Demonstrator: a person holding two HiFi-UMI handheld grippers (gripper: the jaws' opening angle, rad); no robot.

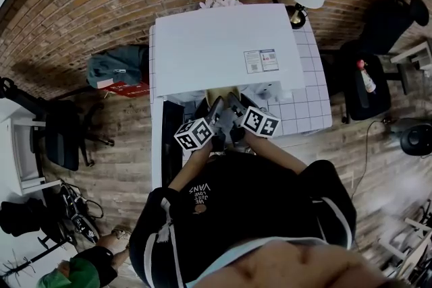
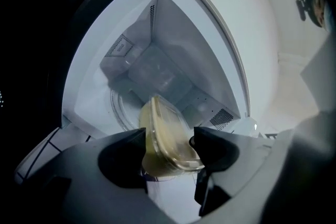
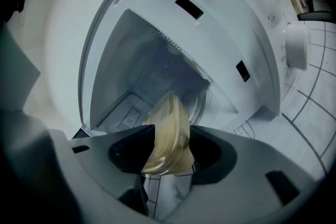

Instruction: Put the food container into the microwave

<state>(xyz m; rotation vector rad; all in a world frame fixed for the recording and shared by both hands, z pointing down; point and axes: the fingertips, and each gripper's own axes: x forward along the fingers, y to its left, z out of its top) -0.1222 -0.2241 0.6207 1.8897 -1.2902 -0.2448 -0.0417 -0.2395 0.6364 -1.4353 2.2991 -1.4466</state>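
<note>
**A:** Largest thing first?

**B:** One boxy white microwave oven (image 1: 226, 44), standing on the white tiled surface (image 1: 314, 108), door swung open. Inside, one round clear glass turntable (image 2: 122, 107).

**A:** How many of the hand-held gripper?

**B:** Two, side by side at the oven's mouth, both aimed into the cavity.

**A:** And the left hand-held gripper (image 2: 169, 136)?

**B:** Spread wide, either side of the clear plastic lidded food container (image 2: 164, 123) with yellowish contents. Pads just beside its walls, with no plain squeeze to be seen.

**A:** The right hand-held gripper (image 3: 171, 131)?

**B:** Wide too, yet pinching. Pads pressed against two opposite sides of that same food container, filling the gap between the jaws.

**A:** Only one food container?

**B:** One, counted in both gripper views. Seen edge-on and slanted there, lid in place. Sitting at the open mouth of the microwave oven, just in front of the turntable's near rim. Cannot tell whether resting on anything below.
</note>
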